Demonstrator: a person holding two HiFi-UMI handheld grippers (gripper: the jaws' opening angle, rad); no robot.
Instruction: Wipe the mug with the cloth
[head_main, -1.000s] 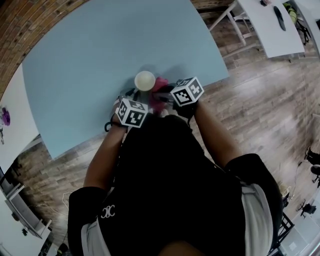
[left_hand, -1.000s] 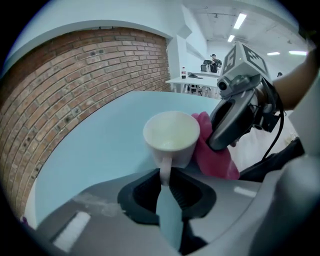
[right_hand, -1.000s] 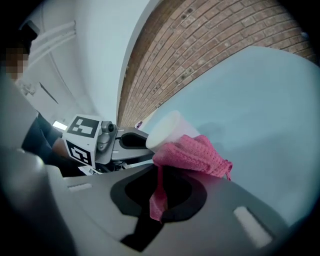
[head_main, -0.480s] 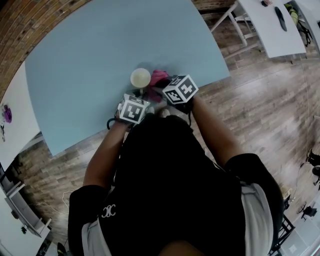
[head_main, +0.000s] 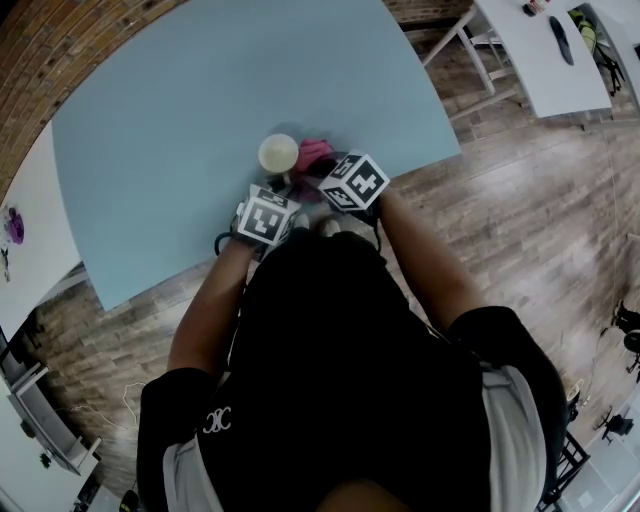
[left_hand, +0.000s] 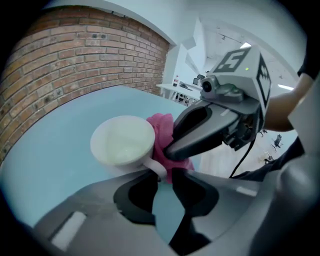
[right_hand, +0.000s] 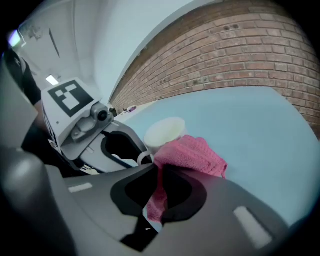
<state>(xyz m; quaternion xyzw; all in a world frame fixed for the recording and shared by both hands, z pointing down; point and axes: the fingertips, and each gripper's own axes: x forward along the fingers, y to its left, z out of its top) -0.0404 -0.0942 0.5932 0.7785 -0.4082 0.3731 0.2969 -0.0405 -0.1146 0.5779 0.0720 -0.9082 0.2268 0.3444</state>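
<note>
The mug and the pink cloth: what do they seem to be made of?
The mug looks like glazed ceramic: cream-white and smooth, with a soft sheen on its rim. Hard plastic cannot be excluded. The cloth looks like a soft pink textile, perhaps terry or microfibre: matte, with a ribbed weave, and it folds and hangs limp.

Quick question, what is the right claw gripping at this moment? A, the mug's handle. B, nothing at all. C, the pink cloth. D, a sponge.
C: in the right gripper view the right claw has its jaws pinched together on the pink cloth, which bunches up just beyond them beside the mug.
</note>
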